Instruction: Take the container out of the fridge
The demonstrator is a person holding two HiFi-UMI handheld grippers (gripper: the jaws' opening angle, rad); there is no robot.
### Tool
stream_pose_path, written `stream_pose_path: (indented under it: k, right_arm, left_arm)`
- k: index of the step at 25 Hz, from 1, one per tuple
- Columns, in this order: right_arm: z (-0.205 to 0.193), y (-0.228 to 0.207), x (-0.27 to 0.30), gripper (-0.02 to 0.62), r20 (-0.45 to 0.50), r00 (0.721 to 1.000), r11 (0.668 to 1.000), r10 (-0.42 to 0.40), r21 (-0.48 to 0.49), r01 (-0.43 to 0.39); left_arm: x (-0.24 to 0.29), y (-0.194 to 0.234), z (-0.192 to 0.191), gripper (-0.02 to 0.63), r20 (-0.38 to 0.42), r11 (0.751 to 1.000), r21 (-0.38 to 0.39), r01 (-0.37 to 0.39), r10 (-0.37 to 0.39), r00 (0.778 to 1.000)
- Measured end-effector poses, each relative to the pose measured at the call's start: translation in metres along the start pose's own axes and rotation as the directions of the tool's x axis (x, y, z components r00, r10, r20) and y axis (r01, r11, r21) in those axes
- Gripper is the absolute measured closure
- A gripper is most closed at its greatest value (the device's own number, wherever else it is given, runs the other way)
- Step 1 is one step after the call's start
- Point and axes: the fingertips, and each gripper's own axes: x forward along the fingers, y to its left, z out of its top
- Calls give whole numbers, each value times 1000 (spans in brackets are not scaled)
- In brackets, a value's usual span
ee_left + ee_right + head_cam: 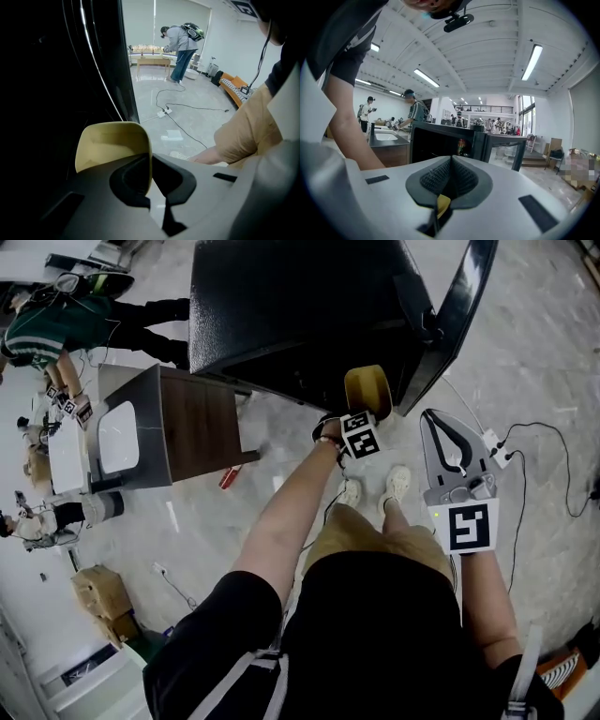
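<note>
Left gripper (151,161) pinches the yellow container (110,145) by its wall at six o'clock of the fridge (300,306). The container's base is hidden. Right gripper (450,164) is closed and empty.

- The head view looks steeply down over the person's own torso (375,634) onto the floor (206,512). The fridge (300,306) lies ahead, with the left hand-held gripper (364,411) and right hand-held gripper (433,418) beneath the camera.
- The left gripper view sits close behind its jaws, low beside the fridge's dark side. It faces across the floor to the far wall, and shares the yellow container (112,145) and power strip (164,111) with the head view.
- The right gripper view looks roughly level at the fridge's open front from a short way off. It takes in the ceiling lights (532,61), and shares the table with a sink (386,137) with the head view.
</note>
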Motion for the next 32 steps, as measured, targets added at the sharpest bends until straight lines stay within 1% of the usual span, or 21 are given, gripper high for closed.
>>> stream_pose_path:
  k: [7, 11, 16, 21, 25, 27, 30, 32]
  right_arm:
    - [20, 7, -10, 560, 52, 999, 1000, 9, -22, -8]
    - [33, 15, -15, 560, 62, 998, 999, 11, -38, -9]
    - [47, 33, -23, 560, 76, 997, 998, 11, -63, -6]
    - [66, 53, -28, 560, 94, 996, 998, 4, -60, 1]
    - [79, 71, -24, 560, 118, 993, 997, -4, -71, 13]
    - [83, 81, -23, 560, 122, 992, 998, -8, -62, 16]
    - [89, 100, -19, 560, 108, 994, 997, -12, -70, 20]
    - [88, 115, -16, 560, 64, 998, 996, -7, -88, 13]
  left_arm:
    - [-43, -26, 12, 581, 97, 995, -83, -49, 57, 994]
    - [-75, -37, 22, 581, 162, 993, -88, -76, 89, 983]
    - [-114, -53, 27, 581, 239, 989, -104, -106, 128, 962]
    - [-164, -63, 30, 581, 333, 986, -108, -127, 157, 930]
    - [-198, -63, 24, 581, 380, 982, -105, -158, 187, 906]
    - [-214, -67, 20, 581, 410, 981, -111, -156, 188, 892]
    - [-241, -72, 13, 581, 458, 982, -112, -150, 185, 869]
    - [-262, -73, 6, 581, 490, 980, -111, -162, 196, 850]
